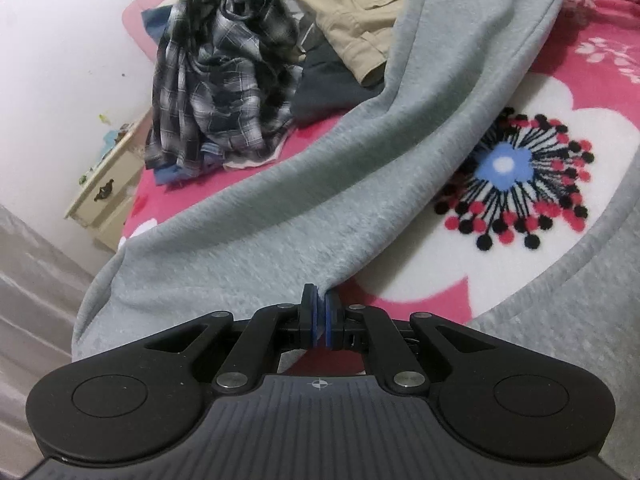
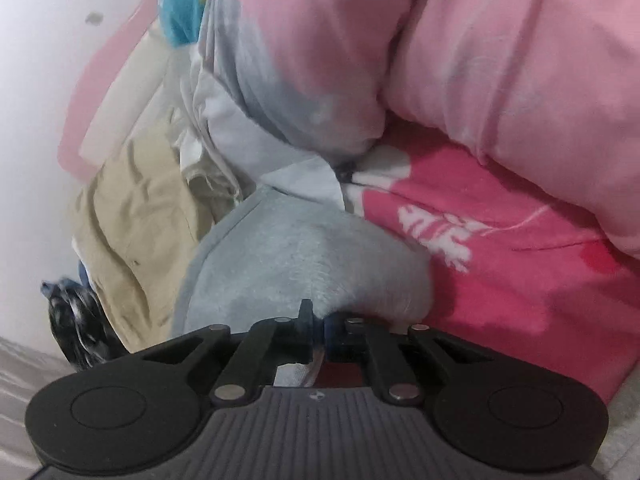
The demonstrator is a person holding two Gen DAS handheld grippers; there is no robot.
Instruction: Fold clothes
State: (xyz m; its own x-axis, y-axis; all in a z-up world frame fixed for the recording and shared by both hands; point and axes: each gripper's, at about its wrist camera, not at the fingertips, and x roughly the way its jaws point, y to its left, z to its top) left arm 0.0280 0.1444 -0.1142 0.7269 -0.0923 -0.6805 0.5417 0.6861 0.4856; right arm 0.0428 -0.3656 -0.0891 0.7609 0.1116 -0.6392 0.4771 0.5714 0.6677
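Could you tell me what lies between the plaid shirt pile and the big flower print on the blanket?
In the left wrist view, the grey garment stretches between the plaid shirt pile and the flower print, pinched by the left claw.

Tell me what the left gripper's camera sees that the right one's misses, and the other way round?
Only the left wrist view shows the crumpled plaid shirt, the cream bedside drawer and the big flower print on the pink blanket.

Only the right wrist view shows the puffy pink quilt and a bit of turquoise cloth by the wall.

Both show the grey garment pinched in shut fingers, by the left gripper and the right gripper, plus the beige trousers.
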